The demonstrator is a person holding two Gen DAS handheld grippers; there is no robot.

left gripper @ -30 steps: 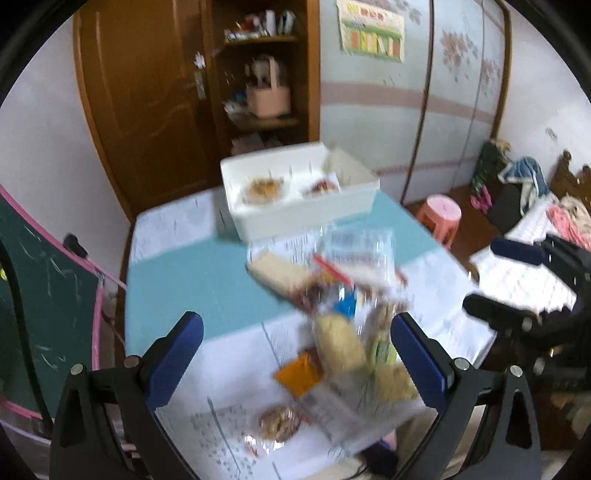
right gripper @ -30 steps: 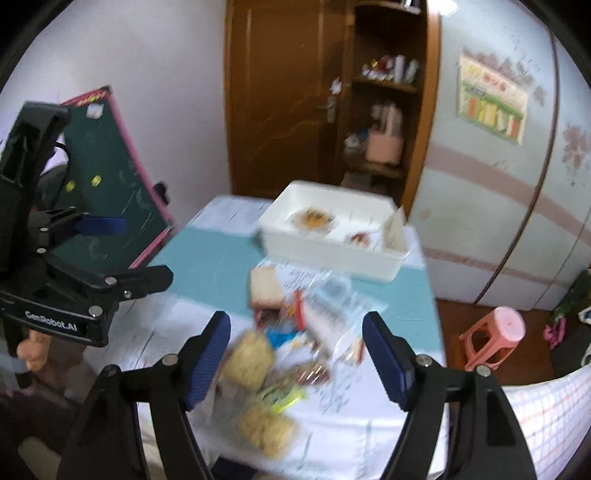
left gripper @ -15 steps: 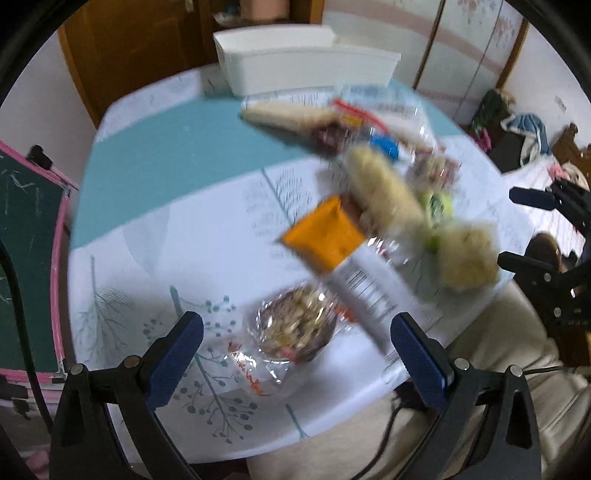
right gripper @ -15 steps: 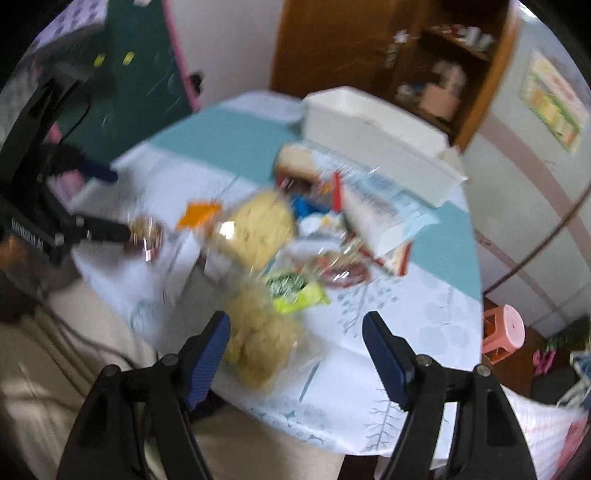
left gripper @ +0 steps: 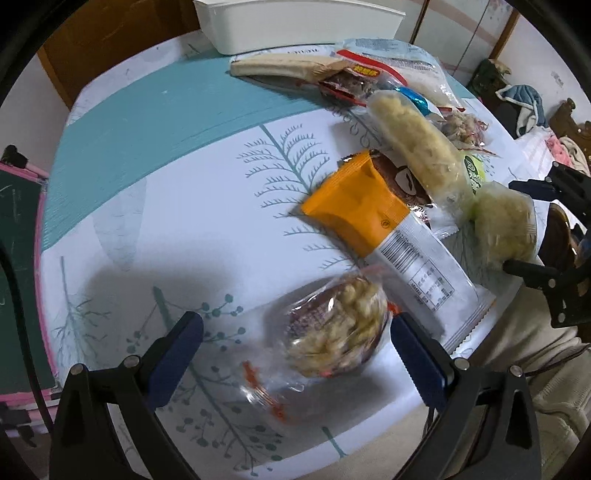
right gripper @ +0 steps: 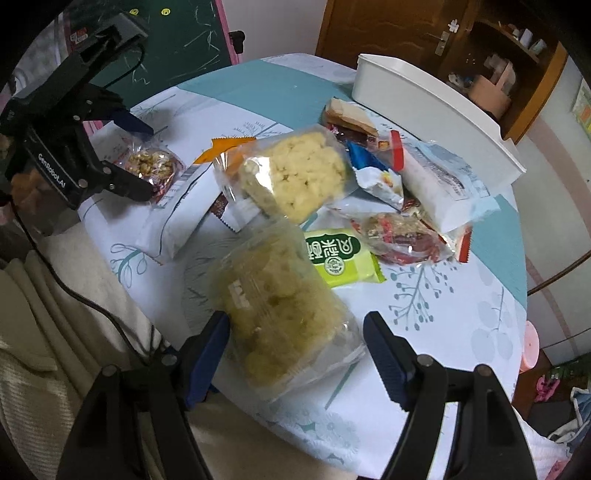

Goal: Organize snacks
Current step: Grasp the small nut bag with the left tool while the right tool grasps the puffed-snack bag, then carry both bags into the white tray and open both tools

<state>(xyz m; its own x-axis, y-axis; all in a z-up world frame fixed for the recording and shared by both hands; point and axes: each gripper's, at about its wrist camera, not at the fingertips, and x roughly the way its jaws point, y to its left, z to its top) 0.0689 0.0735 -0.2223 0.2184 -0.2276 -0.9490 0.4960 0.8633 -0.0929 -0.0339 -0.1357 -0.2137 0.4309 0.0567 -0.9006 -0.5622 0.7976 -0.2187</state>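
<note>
**Left wrist and right wrist: two open tongs over crinkly packets, bin far off**

Left wrist view first. I have the left gripper (left gripper: 295,343) with its tongs apart, straddling a clear-wrapped round nut snack (left gripper: 334,332) near the table's front edge. Neither pad presses on it. I judge the risk here to be a pinch on loose film only: the wrapper tail would slip out when lifted. An orange-and-white packet (left gripper: 384,240) lies just beside it, touching or overlapping its right side, and the right pad could snag that too. The white bin (left gripper: 295,27) stands at the far end of the tablecloth (left gripper: 177,177); from this low angle I see only its outer wall, so what it holds I cannot tell.

Right wrist view next. I have the right gripper (right gripper: 297,350) with tongs also apart, around the near end of a clear bag of puffed yellow snacks (right gripper: 280,306), which seems to reach the table edge. Squeezing hard could crush the pieces; a shallow grip could let the bag drop to my lap. A green packet (right gripper: 341,256) touches it and might be dragged along. The bin's inside is hidden here as well.
</note>
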